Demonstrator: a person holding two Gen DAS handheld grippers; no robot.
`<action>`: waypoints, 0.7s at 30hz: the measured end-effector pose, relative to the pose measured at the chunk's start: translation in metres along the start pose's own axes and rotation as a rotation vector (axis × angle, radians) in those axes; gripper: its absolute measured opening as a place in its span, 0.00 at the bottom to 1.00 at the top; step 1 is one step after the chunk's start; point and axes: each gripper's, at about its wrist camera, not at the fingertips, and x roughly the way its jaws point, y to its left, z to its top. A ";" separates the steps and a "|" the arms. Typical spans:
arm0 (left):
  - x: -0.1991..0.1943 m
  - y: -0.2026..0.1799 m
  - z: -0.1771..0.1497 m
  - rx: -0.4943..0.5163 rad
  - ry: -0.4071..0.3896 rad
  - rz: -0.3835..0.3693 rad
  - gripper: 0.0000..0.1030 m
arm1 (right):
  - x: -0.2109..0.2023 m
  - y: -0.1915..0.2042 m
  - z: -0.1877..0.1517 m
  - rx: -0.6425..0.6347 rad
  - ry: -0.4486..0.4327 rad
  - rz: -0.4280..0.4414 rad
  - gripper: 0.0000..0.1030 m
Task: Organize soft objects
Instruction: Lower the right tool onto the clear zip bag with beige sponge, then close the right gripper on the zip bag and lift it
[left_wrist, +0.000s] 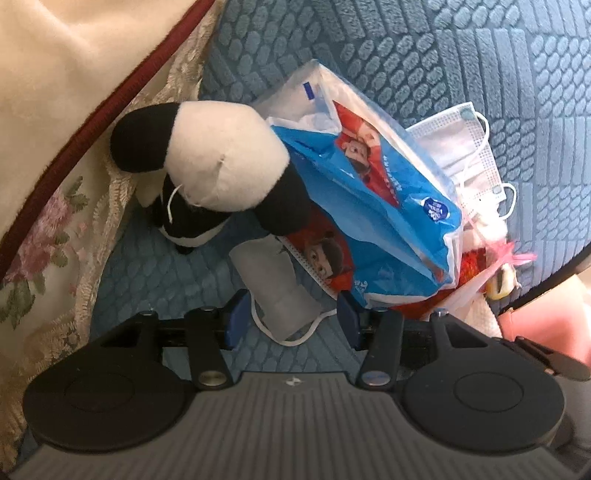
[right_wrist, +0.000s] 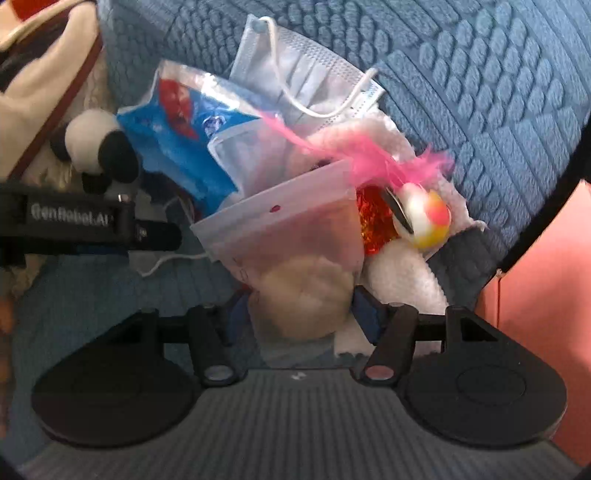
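A pile of soft things lies on a blue quilted sofa seat (left_wrist: 155, 266). A black-and-white plush toy (left_wrist: 207, 162) lies at the left, against a blue tissue pack (left_wrist: 369, 199). A grey face mask (left_wrist: 280, 291) lies between the open fingers of my left gripper (left_wrist: 291, 317), not gripped. White masks (left_wrist: 461, 155) lie behind. My right gripper (right_wrist: 301, 314) stands open around a clear zip bag with a pale soft lump (right_wrist: 295, 266); I cannot tell whether the pads touch it. A pink feather toy with a ball (right_wrist: 421, 218) lies to its right.
A cream cushion with red piping (left_wrist: 74, 92) and floral fabric (left_wrist: 55, 229) stand at the left. The blue sofa back (right_wrist: 480, 92) rises behind the pile. A pink surface (right_wrist: 546, 277) is at the right. The left gripper's body (right_wrist: 92, 221) shows in the right wrist view.
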 end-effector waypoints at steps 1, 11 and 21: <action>0.001 -0.002 -0.001 0.007 -0.004 0.003 0.56 | 0.000 -0.001 0.001 0.009 -0.009 0.009 0.52; 0.001 -0.008 -0.008 0.042 -0.010 0.038 0.40 | -0.007 -0.008 0.005 0.043 -0.045 0.009 0.45; -0.006 0.006 -0.010 -0.012 0.014 0.010 0.27 | -0.051 -0.016 -0.010 0.062 -0.061 0.030 0.44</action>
